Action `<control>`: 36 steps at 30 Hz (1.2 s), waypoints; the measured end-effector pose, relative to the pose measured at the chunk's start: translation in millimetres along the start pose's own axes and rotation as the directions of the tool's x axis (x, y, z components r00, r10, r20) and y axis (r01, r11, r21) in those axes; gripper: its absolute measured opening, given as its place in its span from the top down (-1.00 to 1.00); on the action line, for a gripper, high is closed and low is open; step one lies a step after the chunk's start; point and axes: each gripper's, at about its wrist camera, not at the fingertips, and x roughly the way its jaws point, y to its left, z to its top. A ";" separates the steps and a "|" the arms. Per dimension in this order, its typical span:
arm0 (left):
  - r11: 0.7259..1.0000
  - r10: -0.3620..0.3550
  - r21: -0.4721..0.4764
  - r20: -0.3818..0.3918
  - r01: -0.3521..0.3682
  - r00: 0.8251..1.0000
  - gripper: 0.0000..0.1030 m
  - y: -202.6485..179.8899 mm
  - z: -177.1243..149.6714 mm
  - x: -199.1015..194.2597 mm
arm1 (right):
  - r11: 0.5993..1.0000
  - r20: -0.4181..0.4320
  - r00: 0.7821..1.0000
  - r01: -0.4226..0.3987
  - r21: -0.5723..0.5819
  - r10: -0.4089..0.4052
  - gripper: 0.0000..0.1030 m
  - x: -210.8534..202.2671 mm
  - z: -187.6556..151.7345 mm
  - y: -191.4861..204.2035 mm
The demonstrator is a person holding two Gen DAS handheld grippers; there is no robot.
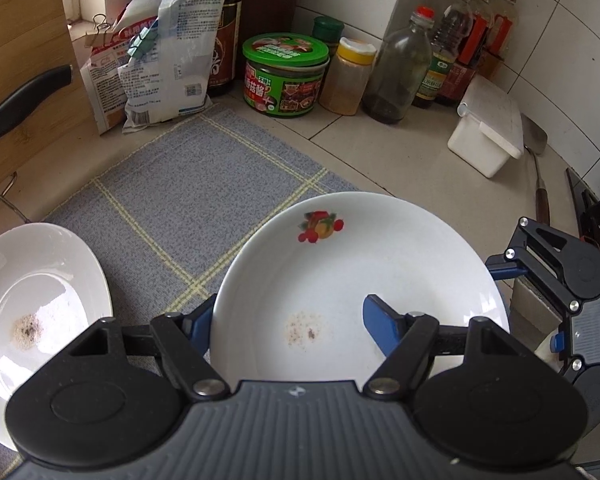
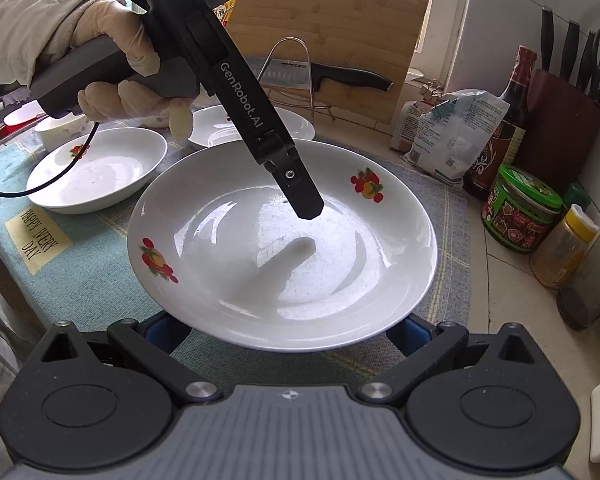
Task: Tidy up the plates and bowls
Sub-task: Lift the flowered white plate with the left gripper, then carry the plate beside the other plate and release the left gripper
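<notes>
A white deep plate (image 1: 360, 260) (image 2: 220, 280) with fruit prints and a few crumbs sits raised over the blue-grey mat (image 1: 180, 200). My left gripper (image 1: 290, 304) straddles its rim. One blue finger (image 1: 380, 320) (image 2: 300, 192) lies over the inside and the other is hidden beneath. My right gripper (image 2: 290, 332) is spread wide under the near rim, its fingertips hidden by the plate. One of its fingers (image 1: 500, 271) shows at the plate's right edge. On the mat are a crumbed white plate (image 1: 40, 300), another fruit-print plate (image 2: 100, 172), a plain plate (image 2: 256, 128) and a small bowl (image 2: 60, 130).
A gloved hand (image 2: 112, 40) holds the left gripper. Along the tiled wall stand a green jar (image 1: 284, 72), a yellow-lidded jar (image 1: 348, 76), several bottles (image 1: 396, 72) and a white box (image 1: 488, 136). Clipped packets (image 1: 156, 60), a cutting board (image 2: 328, 32) and a knife on a rack (image 2: 340, 74) stand behind.
</notes>
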 end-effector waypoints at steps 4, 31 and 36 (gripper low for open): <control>1.000 -0.001 -0.005 0.008 0.001 1.000 -0.43 3.8 10.5 7.3 | 1.000 0.003 1.000 0.005 0.002 -0.005 -1.00 4.6 3.2 -12.0; 1.000 -0.017 -0.019 0.022 0.017 1.000 -0.43 33.6 53.6 68.5 | 0.998 -0.041 0.999 0.029 0.063 -0.027 -1.00 55.9 12.0 -64.3; 1.000 -0.013 -0.019 0.010 0.014 1.000 -0.43 36.7 55.8 77.8 | 0.997 -0.056 0.998 0.032 0.073 -0.028 -1.00 65.8 10.6 -68.5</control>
